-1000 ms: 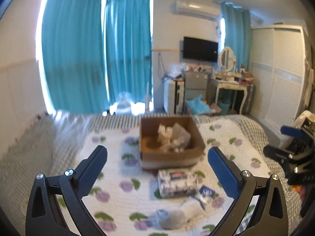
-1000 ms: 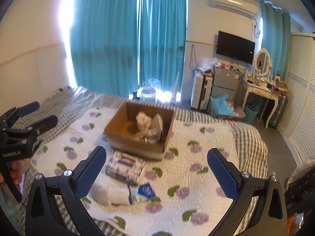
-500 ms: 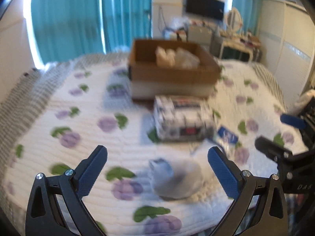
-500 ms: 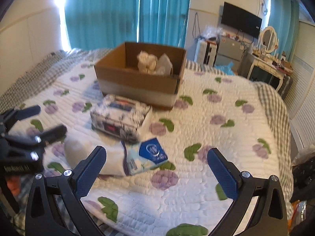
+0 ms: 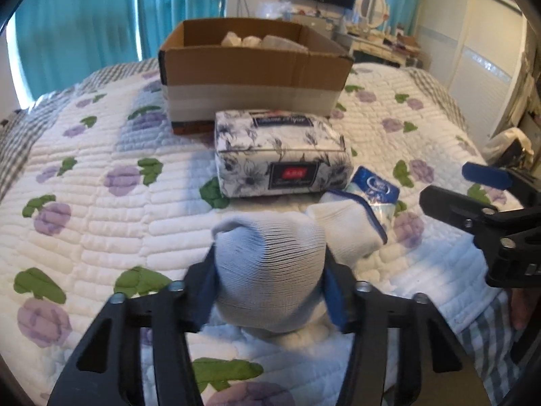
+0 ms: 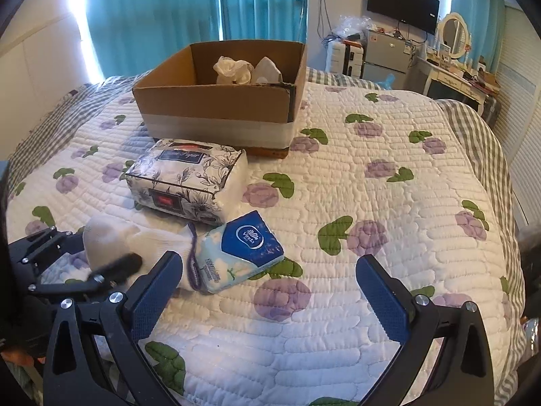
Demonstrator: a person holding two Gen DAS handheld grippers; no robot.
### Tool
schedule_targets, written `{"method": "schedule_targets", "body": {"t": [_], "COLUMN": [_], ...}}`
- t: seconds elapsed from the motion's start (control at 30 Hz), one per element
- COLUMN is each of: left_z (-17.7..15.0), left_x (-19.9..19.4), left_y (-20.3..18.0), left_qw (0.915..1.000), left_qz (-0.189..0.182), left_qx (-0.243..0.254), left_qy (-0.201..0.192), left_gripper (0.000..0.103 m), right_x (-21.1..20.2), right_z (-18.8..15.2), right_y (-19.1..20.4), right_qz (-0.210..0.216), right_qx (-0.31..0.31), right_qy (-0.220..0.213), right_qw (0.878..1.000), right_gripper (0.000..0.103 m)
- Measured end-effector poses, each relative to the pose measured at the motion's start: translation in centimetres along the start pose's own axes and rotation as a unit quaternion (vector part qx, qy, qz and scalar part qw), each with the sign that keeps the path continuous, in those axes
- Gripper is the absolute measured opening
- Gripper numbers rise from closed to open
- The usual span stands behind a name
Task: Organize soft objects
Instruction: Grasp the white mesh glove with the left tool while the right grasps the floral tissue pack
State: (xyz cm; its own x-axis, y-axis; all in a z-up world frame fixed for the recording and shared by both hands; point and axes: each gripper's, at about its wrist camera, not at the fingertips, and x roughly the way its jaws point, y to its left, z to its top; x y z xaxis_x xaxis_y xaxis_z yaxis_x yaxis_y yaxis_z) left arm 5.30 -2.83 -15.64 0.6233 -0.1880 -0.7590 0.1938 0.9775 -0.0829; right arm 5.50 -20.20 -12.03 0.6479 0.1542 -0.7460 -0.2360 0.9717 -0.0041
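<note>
My left gripper [image 5: 268, 284] is shut on a white rolled sock [image 5: 270, 264] that lies on the quilt at the near edge; the sock also shows in the right wrist view [image 6: 111, 237]. Behind the sock lie a floral tissue pack [image 5: 282, 157] and a blue Vinda tissue pack [image 5: 373, 189]. A cardboard box [image 5: 250, 67] with white soft things inside stands further back. My right gripper [image 6: 267, 294] is open and empty, low over the quilt, just right of the blue tissue pack [image 6: 241, 250]. It shows at the right in the left wrist view [image 5: 473, 196].
The flowered quilt [image 6: 389, 203] covers the bed, with grey checked edges. Teal curtains [image 6: 152, 17] hang behind the box. A fridge, a dressing table [image 6: 449, 77] and a white wardrobe stand at the right.
Both grippers have dropped toward the quilt and moved forward. My left gripper was open and has closed on the white sock. My right gripper has stayed open.
</note>
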Motion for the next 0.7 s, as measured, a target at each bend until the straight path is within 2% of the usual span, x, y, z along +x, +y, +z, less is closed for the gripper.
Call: {"method": "schedule_targets", "body": {"t": [0.23,0.4,0.57,0.7], "left_z": [1.3,3.2,5.6,6.9], "left_x": [-3.6,-5.7,-5.4,-4.5], "left_y": [1.1,3.8,6.8,8.6], "left_qw": [0.9990,0.9964,0.9935,0.9906], "left_qz": [0.017,0.045,0.077,0.100], "left_qx": [-0.005,-0.024,-0.032,-0.043], "left_qy": [-0.042,-0.068,-0.077,-0.082], "left_gripper": [0.045,0.045,0.045,0.045], "right_x": [-1.1,-1.0,1.4,4.3], "right_z": [0.4,1.7,4.3,5.5], "right_y": [0.6,1.7,3.6,5.3], "right_qz": [0.000,0.014,0.034,0.047], "right_qx": [-0.006,-0.015,-0.028,-0.045], "right_qy": [-0.016,-0.018,0.000,0.023], "right_qw": [1.000,1.000,0.999,0.998], "right_gripper": [0.103,0.103,0.102,0.098]}}
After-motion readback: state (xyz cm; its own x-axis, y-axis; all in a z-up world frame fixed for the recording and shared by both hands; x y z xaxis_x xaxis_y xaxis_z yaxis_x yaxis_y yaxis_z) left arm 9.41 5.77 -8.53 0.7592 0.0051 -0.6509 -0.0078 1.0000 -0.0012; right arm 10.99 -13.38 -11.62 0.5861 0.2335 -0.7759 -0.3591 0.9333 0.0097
